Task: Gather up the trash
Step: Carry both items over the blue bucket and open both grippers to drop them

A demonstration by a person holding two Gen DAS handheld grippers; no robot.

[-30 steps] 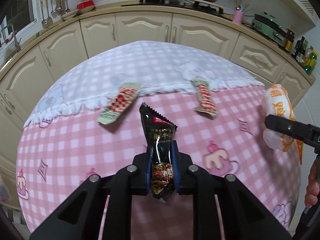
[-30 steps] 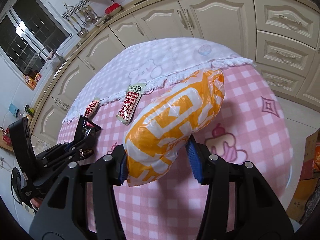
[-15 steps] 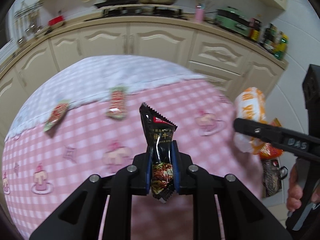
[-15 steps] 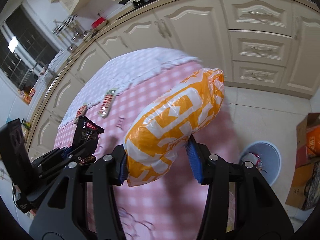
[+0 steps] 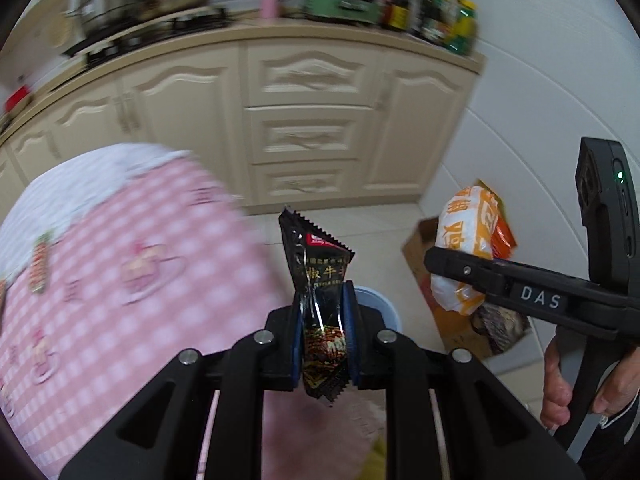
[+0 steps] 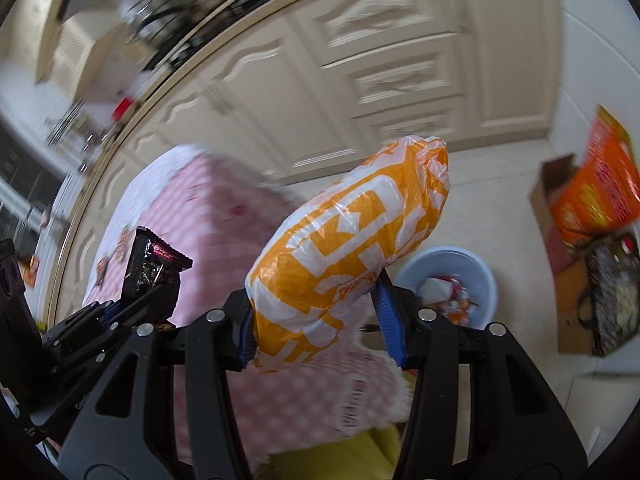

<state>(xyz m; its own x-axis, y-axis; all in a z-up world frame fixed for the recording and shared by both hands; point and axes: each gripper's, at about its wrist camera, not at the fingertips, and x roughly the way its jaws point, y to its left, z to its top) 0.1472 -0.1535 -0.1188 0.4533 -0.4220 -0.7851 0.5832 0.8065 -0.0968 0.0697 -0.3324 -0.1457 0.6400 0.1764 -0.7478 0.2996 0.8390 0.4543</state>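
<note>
Item 1: black wrapper (image 5: 320, 280). Your left gripper (image 5: 323, 344) is clamped on its lower half, jaws nearly together with the foil pinched flat between the pads. The serrated top edge stands clear above the fingers. It is likely a very light, thin, crinkly film with a slick face. The hold low on the body looks sound; a grip at the top seam would probably let it flop.

Item 2: orange bag (image 6: 352, 248). Your right gripper (image 6: 320, 328) grips it about its lower third, jaws part-way apart with the pads pressed into its sides. It is puffy and soft and probably light; the film dents under the pads and most of the bulk leans out past them. Squeezing harder should only deform it, so the broad middle is the better place to hold.

Item 3: bin (image 6: 448, 280), pale blue, on the floor beyond the table (image 6: 208, 216) edge, with trash already in it. Both pieces are in the air short of it, the bag nearer.

Item 4: small wrappers (image 5: 39, 264) lie on the table, uncollected.

Item 5: cardboard box (image 6: 560, 216) stands beside the bin, not to be confused with it.
</note>
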